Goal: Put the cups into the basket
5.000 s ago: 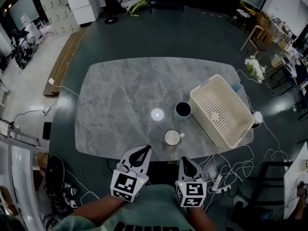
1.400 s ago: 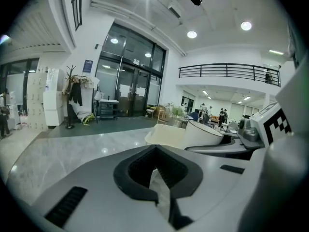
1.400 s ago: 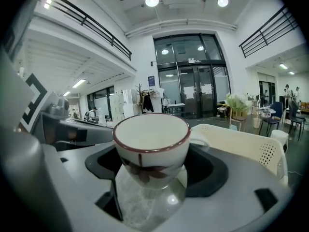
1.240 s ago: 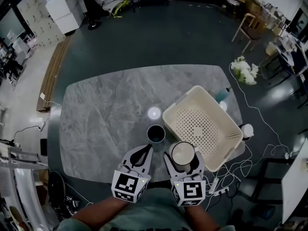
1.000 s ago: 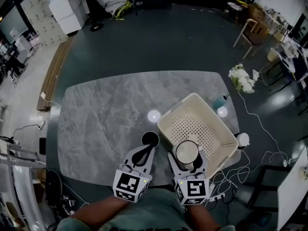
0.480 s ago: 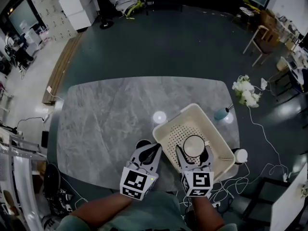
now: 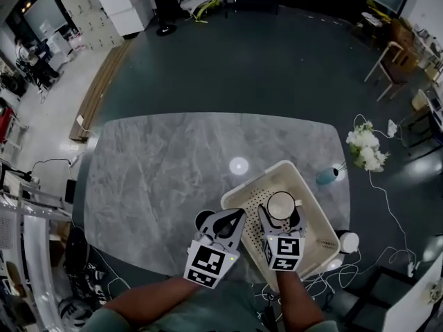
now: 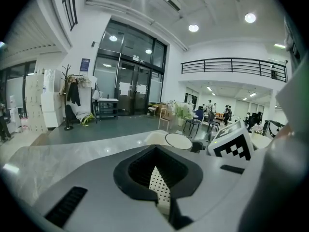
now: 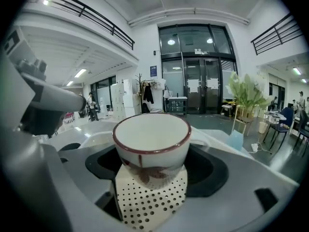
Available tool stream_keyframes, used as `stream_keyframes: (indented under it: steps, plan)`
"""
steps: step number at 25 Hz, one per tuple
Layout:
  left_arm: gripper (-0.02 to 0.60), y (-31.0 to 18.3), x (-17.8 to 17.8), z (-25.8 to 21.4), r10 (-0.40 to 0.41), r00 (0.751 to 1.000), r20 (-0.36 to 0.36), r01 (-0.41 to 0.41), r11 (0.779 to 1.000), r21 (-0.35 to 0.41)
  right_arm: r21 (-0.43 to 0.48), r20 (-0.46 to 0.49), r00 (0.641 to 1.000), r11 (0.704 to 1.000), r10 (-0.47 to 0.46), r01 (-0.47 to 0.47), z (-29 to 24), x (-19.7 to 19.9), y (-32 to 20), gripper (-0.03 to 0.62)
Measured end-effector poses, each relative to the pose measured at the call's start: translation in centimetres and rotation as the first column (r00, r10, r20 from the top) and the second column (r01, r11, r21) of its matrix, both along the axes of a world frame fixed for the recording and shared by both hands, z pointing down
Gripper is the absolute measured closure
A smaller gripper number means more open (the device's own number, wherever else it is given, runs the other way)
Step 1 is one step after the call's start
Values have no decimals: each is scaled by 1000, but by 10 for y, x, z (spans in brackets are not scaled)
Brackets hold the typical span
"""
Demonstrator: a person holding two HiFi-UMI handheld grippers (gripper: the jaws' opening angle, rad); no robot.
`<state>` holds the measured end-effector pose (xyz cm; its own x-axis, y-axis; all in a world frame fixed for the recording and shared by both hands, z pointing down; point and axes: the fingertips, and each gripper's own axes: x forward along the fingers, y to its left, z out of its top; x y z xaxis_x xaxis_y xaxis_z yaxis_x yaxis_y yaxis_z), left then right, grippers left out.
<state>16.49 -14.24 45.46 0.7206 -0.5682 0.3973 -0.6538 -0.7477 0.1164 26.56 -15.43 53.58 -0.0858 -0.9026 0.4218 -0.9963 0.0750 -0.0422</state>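
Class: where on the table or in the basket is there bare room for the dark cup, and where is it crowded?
Free: the left and far stretch of the table, up to the basket; also the basket floor left of the white cup. Crowded: the near edge, where the dark cup, left gripper and right gripper with the white cup bunch.

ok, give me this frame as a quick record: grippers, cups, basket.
right gripper: shut on white cup
white cup: red rim, upright, over the basket's perforated floor; contact unclear
left gripper: shut, empty, beside the basket
dark cup: on the marble table, left of the basket, partly hidden by left gripper
basket: cream, no cup seen released inside
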Motion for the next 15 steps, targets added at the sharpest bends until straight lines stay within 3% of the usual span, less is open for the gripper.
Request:
stream_keyframes:
  steps: [15]
  plan:
    - [574,-20,16,29,-29,998,55,32,997,-64,-127,4,1000,992,25,-25,67,13,-20,223]
